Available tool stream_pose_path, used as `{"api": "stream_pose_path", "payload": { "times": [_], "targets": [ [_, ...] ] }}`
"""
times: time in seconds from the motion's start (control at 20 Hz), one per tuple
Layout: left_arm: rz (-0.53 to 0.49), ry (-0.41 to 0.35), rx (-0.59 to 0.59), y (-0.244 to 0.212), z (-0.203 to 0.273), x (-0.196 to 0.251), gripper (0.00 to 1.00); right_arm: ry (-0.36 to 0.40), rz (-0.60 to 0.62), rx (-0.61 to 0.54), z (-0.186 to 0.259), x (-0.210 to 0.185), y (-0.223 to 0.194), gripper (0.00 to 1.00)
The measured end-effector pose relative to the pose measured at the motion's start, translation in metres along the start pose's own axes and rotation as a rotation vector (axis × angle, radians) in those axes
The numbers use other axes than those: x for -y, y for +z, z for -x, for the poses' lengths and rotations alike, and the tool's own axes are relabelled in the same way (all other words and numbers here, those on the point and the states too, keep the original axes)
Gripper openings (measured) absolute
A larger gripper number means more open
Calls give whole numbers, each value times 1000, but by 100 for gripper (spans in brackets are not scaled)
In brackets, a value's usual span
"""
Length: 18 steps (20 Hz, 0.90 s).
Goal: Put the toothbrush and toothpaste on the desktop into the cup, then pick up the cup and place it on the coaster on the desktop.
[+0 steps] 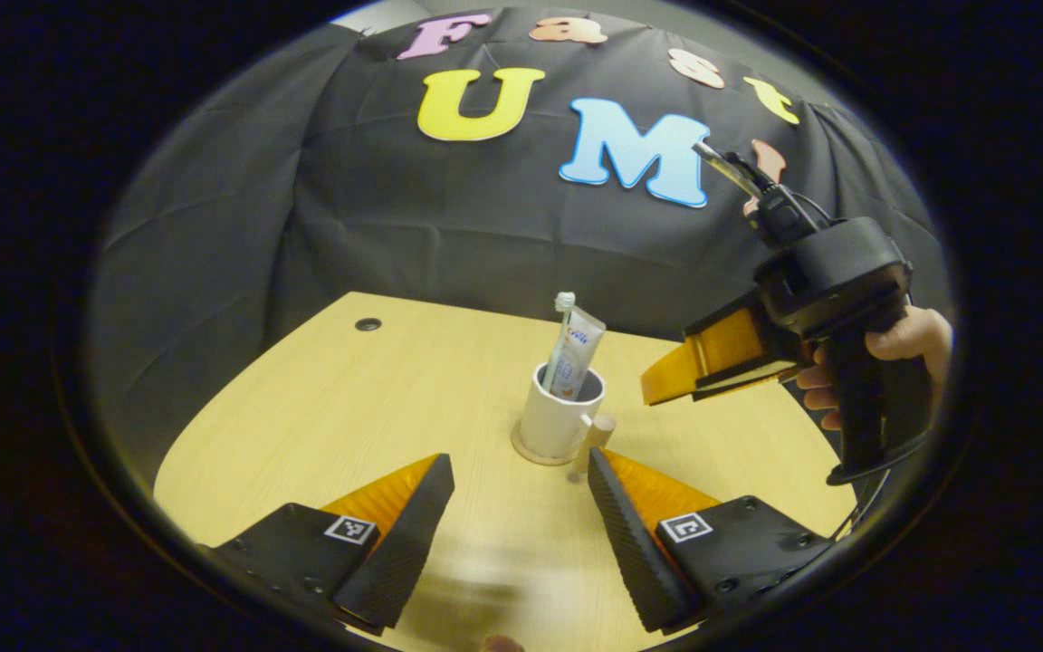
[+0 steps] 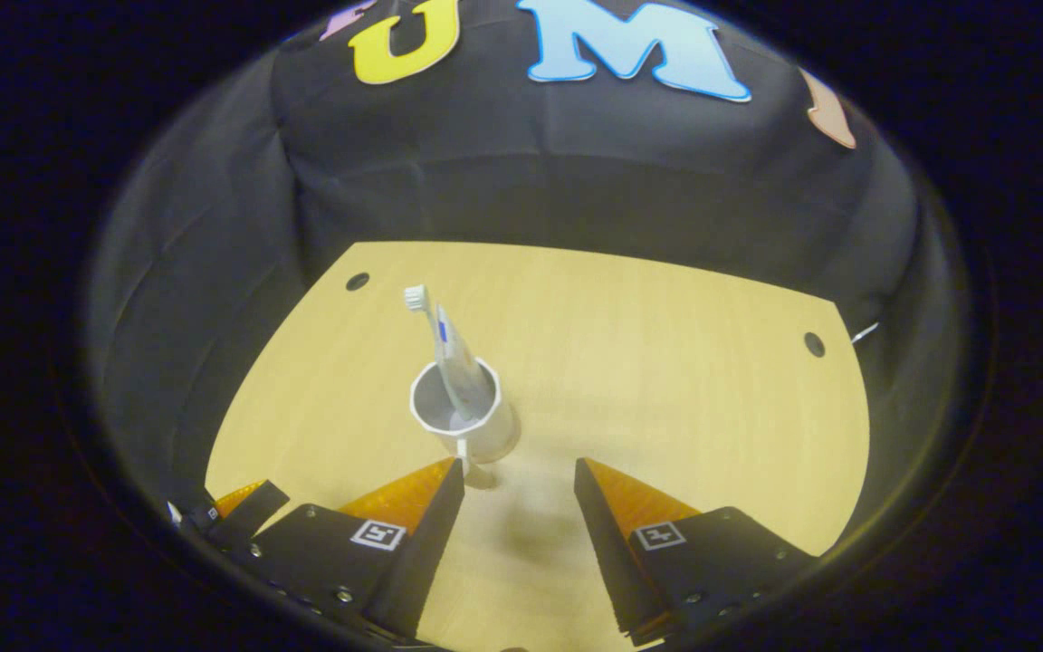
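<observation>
A white cup [image 1: 558, 418] stands upright on a round wooden coaster [image 1: 527, 451] in the middle of the desktop. A toothpaste tube [image 1: 578, 355] and a toothbrush [image 1: 564, 302] stand in it, leaning. My left gripper [image 1: 519, 464] is open just in front of the cup, not touching it. In the right gripper view the cup [image 2: 476, 426] with toothbrush [image 2: 416, 298] and toothpaste [image 2: 460, 367] sits just ahead of my open right gripper [image 2: 519, 467]. The right gripper [image 1: 666, 380], held by a hand [image 1: 906, 342], hovers to the right of the cup, above the table.
The light wooden desktop [image 1: 349, 407] ends at the black cloth wall behind. Small round holes sit near its far corners [image 2: 358, 281] [image 2: 814, 344]. Part of the left gripper [image 2: 241, 509] shows at the lower left of the right gripper view.
</observation>
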<state>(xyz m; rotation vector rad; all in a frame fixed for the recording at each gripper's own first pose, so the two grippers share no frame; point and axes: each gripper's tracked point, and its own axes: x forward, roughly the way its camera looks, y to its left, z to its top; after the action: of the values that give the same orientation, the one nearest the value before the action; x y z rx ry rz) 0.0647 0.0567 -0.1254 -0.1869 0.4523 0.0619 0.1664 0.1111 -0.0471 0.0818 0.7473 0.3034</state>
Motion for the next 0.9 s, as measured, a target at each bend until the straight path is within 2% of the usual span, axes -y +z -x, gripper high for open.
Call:
{"api": "stream_pose_path", "payload": {
  "times": [0.05, 0.1, 0.15, 0.25, 0.3, 0.7, 0.9],
  "targets": [
    [-14, -10, 10, 4, -1, 5, 95, -25, -12, 31, 11, 10, 0, 78],
    [-31, -25, 26, 11, -2, 13, 100, -68, -21, 74, 25, 27, -1, 76],
    [-47, -41, 46, 20, -3, 21, 98, -110, -26, 120, 40, 43, -1, 76],
    [-67, -65, 72, 32, -5, 34, 100, -156, -31, 198, 55, 58, -1, 76],
    [-78, -78, 81, 36, -6, 41, 95, -176, -34, 244, 63, 65, 1, 76],
    [-171, -159, 228, 84, 7, 98, 98, -270, -81, 569, 130, 96, 8, 76],
    [-190, -181, 340, 112, 20, 119, 97, -321, -21, 697, 164, 106, 12, 76]
  ]
}}
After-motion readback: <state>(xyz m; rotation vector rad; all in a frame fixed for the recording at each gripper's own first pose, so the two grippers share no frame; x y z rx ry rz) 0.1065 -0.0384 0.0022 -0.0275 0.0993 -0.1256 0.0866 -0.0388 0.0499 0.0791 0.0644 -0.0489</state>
